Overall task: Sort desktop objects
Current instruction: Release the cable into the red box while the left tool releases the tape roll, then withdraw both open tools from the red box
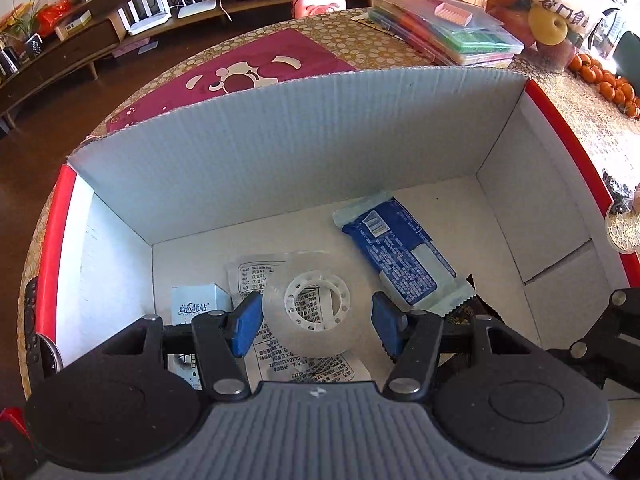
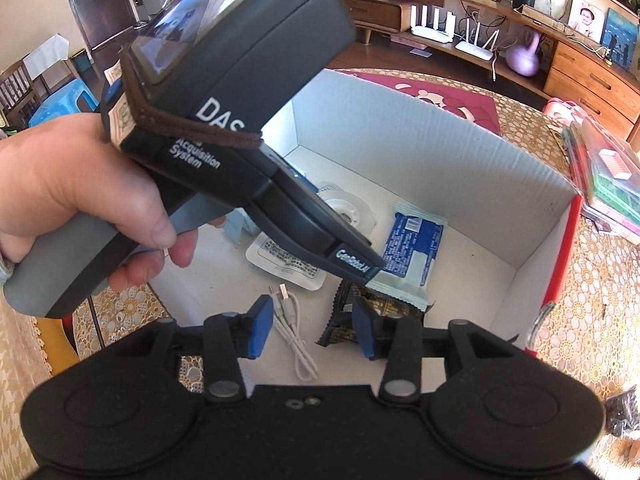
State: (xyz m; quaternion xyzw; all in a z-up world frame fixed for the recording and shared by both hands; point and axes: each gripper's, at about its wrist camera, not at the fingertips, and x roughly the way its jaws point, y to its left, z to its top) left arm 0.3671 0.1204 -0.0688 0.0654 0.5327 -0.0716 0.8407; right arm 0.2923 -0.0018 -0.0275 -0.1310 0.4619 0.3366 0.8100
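Left gripper [image 1: 316, 324] hangs wide open either side of the tape roll [image 1: 316, 312] lying on a clear packet in the box [image 1: 280, 140], right gripper [image 2: 314, 330] open w/ nothing held over the cable [image 2: 294, 340]; closing could snag the packet too.

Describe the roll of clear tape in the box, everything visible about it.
The tape roll is a ring of clear, glossy tape wound on a white plastic hub with small cut-outs around its rim. It lies flat on a clear printed packet on the floor of the cardboard box; the print shows through it. The left tongs hang open around it, blue pads to either side; contact cannot be told. In the right wrist view the left device mostly hides it.
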